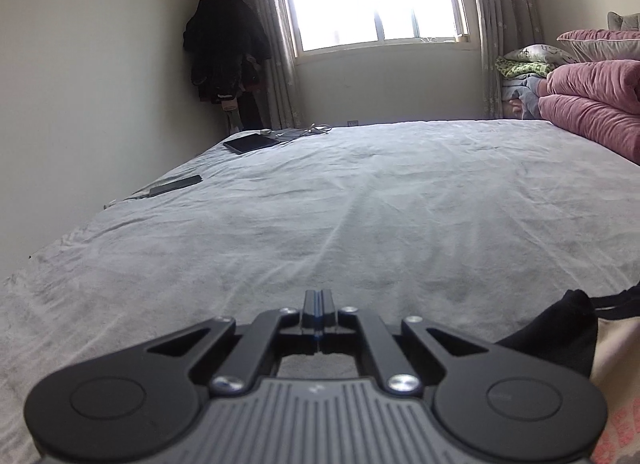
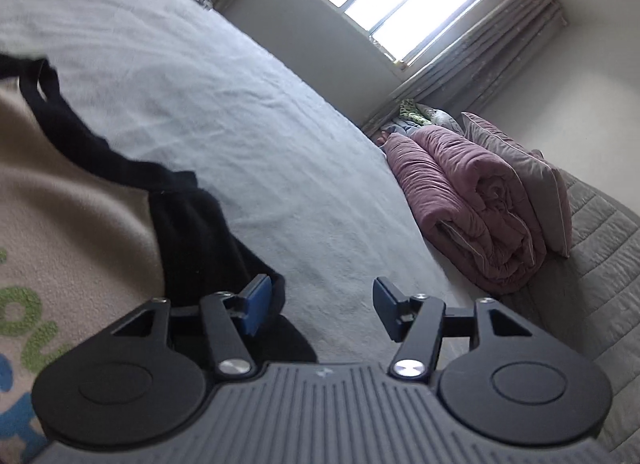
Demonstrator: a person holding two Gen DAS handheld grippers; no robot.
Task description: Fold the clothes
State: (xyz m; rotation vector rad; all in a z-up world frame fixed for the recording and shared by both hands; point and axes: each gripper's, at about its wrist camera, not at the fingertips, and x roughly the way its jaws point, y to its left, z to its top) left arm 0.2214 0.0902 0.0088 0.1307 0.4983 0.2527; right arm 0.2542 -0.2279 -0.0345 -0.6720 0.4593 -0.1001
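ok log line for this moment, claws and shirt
left claw shut, empty, over bed sheet | right claw open, at black sleeve | beige shirt flat, unfolded

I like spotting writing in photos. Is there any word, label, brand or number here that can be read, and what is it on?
Beige garment: big fuzzy green and blue letters at the right wrist view's left edge, cut off by the frame; no whole word reads.
Same garment, left wrist view: pink print in the bottom right corner, too blurred to read.
Right gripper body: a tiny pale mark, too small to read.
Nothing else carries readable text.
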